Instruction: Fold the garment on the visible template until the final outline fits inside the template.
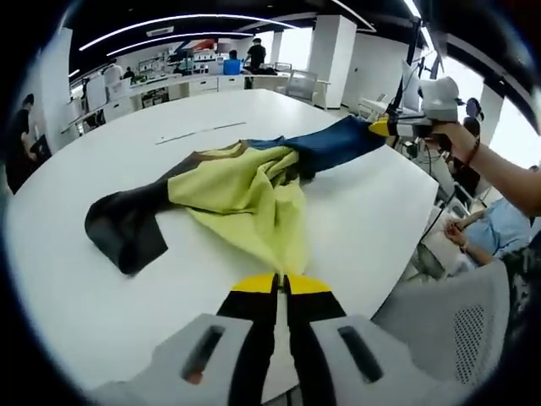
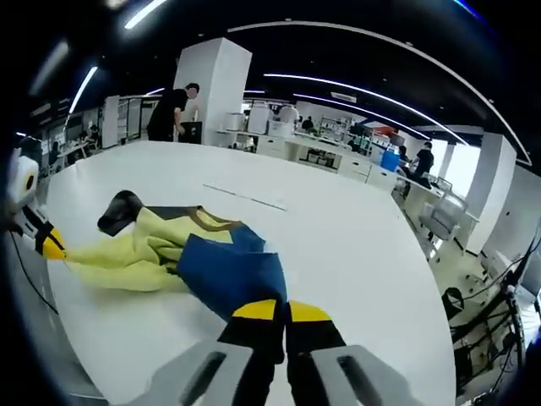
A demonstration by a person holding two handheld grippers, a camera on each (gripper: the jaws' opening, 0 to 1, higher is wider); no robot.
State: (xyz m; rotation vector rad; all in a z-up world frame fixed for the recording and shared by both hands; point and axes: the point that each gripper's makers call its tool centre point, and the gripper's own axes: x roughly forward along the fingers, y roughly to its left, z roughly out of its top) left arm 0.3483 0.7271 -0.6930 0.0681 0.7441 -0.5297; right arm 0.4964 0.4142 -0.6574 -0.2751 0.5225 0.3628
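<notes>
— The left claw (image 1: 281,283): how do its jaws stand?
— Together, clamped on the yellow edge of the garment (image 1: 245,190). In the left gripper view the yellow tips meet right where the pale yellow cloth comes to a point.
— And the right claw (image 2: 281,311)?
— Also pressed together, pinching the dark blue sleeve end. In the right gripper view the blue cloth runs straight into its yellow tips. From the left gripper view you see that same claw far across the table (image 1: 76,296), held by a person's hand (image 1: 448,135), with the blue sleeve stretched toward it.
— Where does the garment lie?
— On the white round table, crumpled, in the middle. Its yellow body is bunched, a black sleeve lies flat and spread to one side, the blue sleeve drawn out to the other.
— Any marks on the table?
— A thin dark line (image 2: 245,197) on the surface beyond the garment, apart from it.
— Beyond the table?
— A white pillar (image 2: 215,85), desks, and a person in black (image 2: 172,110) standing beside the pillar.
</notes>
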